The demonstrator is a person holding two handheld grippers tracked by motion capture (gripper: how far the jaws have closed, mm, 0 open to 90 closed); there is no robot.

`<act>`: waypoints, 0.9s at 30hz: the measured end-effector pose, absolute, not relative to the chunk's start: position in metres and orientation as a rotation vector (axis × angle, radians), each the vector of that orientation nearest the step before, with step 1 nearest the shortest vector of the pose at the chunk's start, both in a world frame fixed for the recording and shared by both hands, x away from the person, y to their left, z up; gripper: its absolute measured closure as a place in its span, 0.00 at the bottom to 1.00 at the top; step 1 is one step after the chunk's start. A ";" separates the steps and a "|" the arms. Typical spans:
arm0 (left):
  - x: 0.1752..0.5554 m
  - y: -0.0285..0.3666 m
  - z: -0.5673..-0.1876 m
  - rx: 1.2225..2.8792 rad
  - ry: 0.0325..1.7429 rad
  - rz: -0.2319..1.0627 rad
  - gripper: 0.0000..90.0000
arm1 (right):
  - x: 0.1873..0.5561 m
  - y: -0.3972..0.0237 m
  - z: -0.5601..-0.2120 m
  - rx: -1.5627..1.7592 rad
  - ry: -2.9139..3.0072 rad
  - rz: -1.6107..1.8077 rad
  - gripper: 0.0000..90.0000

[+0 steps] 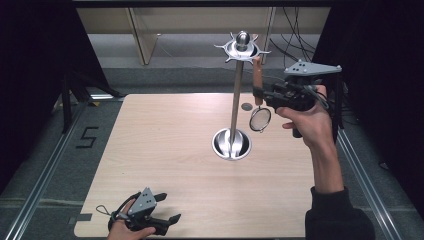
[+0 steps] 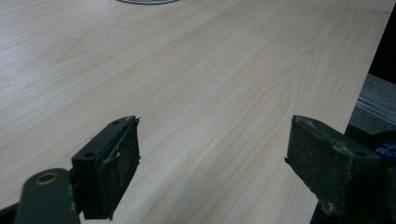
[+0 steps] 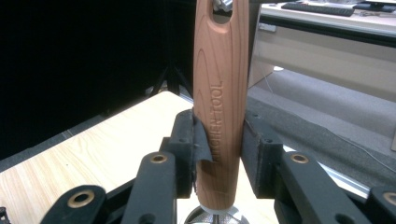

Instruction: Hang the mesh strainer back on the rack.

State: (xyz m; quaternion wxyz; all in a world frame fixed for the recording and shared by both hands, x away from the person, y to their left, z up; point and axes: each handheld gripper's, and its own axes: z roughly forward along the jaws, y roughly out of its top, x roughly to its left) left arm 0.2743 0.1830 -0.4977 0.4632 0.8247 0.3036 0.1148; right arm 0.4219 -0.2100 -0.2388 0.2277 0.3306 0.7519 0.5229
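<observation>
The right gripper point(image 1: 260, 95) is pinching the small wire-mesh strainer's wooden handle point(image 3: 218, 107) upright between its jaws, mesh bowl point(image 1: 260, 119) dangling below, just beside the tall steel hook stand point(image 1: 236, 95). The left gripper point(image 1: 167, 222) is resting spread wide over the pale wooden table point(image 2: 196, 84).

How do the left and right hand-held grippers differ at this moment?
The left hand-held gripper stands open with nothing between its jaws; the right hand-held gripper is shut on the wooden handle of a small strainer. The left one sits low at the table's near edge; the right one is raised beside the metal stand, near its hooked top. Both are black, each with a grey plate on top.
</observation>
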 end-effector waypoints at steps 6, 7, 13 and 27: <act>0.274 0.183 -0.498 2.024 0.749 0.280 0.18 | 0.427 -0.206 -0.242 0.931 2.092 1.429 0.76; 0.274 0.182 -0.498 2.018 0.753 0.281 0.18 | 0.428 -0.206 -0.242 0.924 2.090 1.429 0.76; 0.274 0.182 -0.498 2.015 0.753 0.279 0.18 | 0.433 -0.203 -0.246 0.939 2.102 1.436 0.76; 0.273 0.182 -0.498 2.008 0.752 0.274 0.18 | 0.436 -0.202 -0.251 0.943 2.089 1.447 0.76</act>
